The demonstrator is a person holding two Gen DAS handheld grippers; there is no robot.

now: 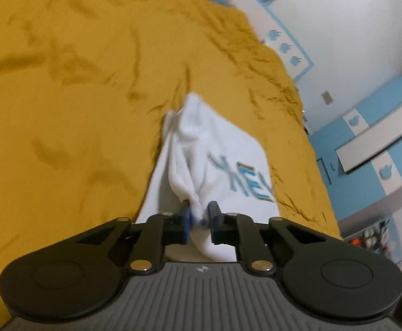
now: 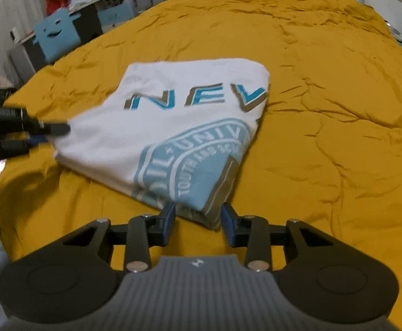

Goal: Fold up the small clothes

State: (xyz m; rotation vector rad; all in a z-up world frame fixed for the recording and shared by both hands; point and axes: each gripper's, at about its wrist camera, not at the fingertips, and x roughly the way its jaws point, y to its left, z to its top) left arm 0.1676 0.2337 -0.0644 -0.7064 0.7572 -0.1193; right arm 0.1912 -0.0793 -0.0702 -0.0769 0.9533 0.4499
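Note:
A white T-shirt [image 2: 173, 127] with blue and brown lettering and a round blue print lies folded on the yellow bedspread [image 2: 325, 110]. My left gripper [image 1: 199, 215] is shut on a bunched white edge of the T-shirt [image 1: 201, 149]. It also shows in the right wrist view [image 2: 54, 133], at the shirt's left corner. My right gripper [image 2: 198, 215] is open, its fingers on either side of the shirt's near corner, not closed on it.
The yellow bedspread [image 1: 63, 96] fills most of both views, wrinkled. A cluttered desk and a blue smiling box [image 2: 56, 31] stand beyond the bed's far left edge. White and blue walls and furniture [image 1: 366, 138] are to the right.

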